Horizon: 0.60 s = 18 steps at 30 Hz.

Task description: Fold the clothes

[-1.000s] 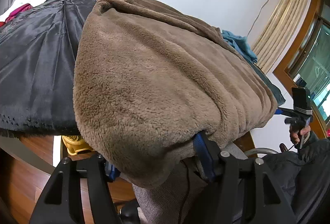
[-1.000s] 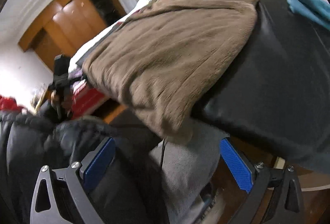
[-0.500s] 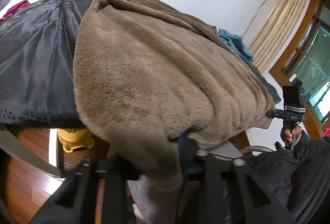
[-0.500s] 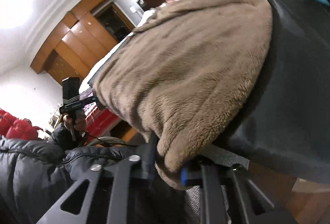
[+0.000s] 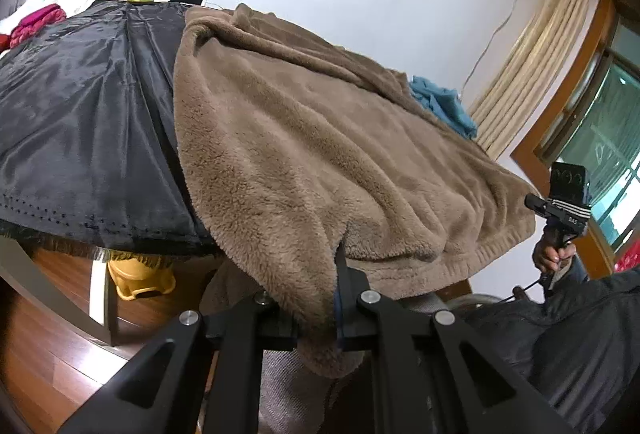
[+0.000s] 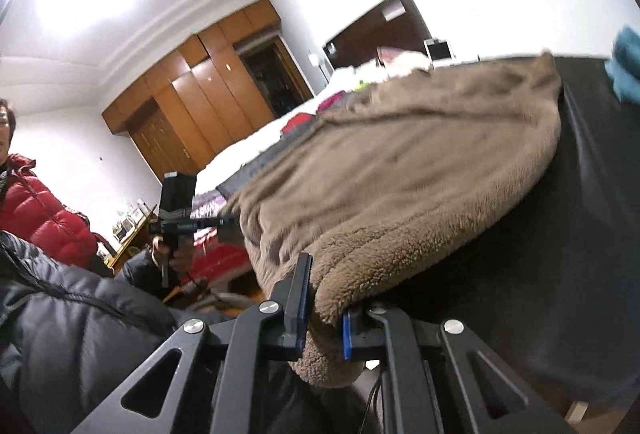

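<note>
A brown fleece garment (image 5: pixel 320 154) lies spread over a black cloth-covered table (image 5: pixel 80 114), its near edge hanging off the front. My left gripper (image 5: pixel 316 310) is shut on one near corner of the hem; fleece covers its left finger. In the right wrist view the same brown garment (image 6: pixel 400 174) stretches away, and my right gripper (image 6: pixel 324 318) is shut on the other near corner, fleece bunched between its blue pads (image 6: pixel 346 334). Each gripper shows in the other's view: the right gripper (image 5: pixel 560 210) and the left gripper (image 6: pixel 180 222).
A blue garment (image 5: pixel 440 106) lies at the far right of the table. A yellow stool (image 5: pixel 140 278) stands under the table on the wood floor. Curtains and a window are at right. A person in a red jacket (image 6: pixel 36 210) stands at left; a bed and wardrobe lie beyond.
Both grippers have gone from open around the hanging hem to shut on it. The right gripper has risen and tilted upward with its corner; the right view is blurred by motion.
</note>
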Each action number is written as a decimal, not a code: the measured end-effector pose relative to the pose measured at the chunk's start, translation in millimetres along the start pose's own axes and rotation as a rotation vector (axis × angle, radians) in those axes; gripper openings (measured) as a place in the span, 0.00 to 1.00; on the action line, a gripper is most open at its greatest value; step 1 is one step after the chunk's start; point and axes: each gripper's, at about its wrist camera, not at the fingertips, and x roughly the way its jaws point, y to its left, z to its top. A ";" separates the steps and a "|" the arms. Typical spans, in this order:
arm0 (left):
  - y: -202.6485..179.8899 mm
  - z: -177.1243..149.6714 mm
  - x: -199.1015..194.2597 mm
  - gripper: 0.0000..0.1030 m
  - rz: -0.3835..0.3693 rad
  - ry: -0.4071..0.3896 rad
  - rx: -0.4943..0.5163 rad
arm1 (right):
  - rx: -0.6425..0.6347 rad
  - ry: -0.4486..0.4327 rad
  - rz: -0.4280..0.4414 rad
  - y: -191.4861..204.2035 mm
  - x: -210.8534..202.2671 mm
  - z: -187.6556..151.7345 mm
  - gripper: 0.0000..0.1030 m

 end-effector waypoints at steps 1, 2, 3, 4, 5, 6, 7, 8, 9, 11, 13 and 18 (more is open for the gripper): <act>0.5 1.2 -1.2 0.13 -0.002 -0.001 -0.007 | -0.007 -0.009 0.003 0.8 0.3 4.1 0.13; 0.1 1.5 -3.8 0.13 0.001 -0.003 -0.007 | -0.014 -0.018 0.006 1.6 0.5 8.2 0.13; -1.5 1.7 -7.1 0.13 0.007 -0.008 -0.003 | -0.020 -0.027 0.008 2.4 0.8 12.3 0.13; -3.3 1.9 -10.5 0.13 0.012 -0.013 0.003 | -0.027 -0.036 0.011 3.1 1.1 16.4 0.13; -5.0 2.7 -13.2 0.13 0.016 -0.018 0.003 | -0.036 -0.040 0.018 6.5 3.2 21.4 0.13; -6.7 3.6 -15.7 0.13 0.019 -0.024 0.002 | -0.045 -0.039 0.026 7.8 4.1 24.6 0.13; -8.5 4.6 -19.2 0.12 0.025 -0.029 -0.001 | -0.053 -0.037 0.034 8.8 4.7 27.3 0.13; -10.2 5.2 -22.1 0.12 0.028 -0.035 -0.002 | -0.058 -0.038 0.039 9.5 5.3 28.4 0.13; -11.5 6.1 -24.5 0.12 0.028 -0.039 -0.004 | -0.061 -0.038 0.048 10.4 4.7 28.7 0.13; -15.4 9.4 -29.1 0.12 0.027 -0.048 -0.006 | -0.056 -0.038 0.064 9.6 3.6 28.4 0.13; -22.2 15.4 -33.6 0.12 0.028 -0.060 0.000 | -0.040 -0.046 0.079 7.5 -0.4 29.1 0.13; -44.3 38.0 -46.6 0.12 0.042 -0.124 0.046 | 0.003 -0.121 0.151 -0.4 -16.1 40.0 0.13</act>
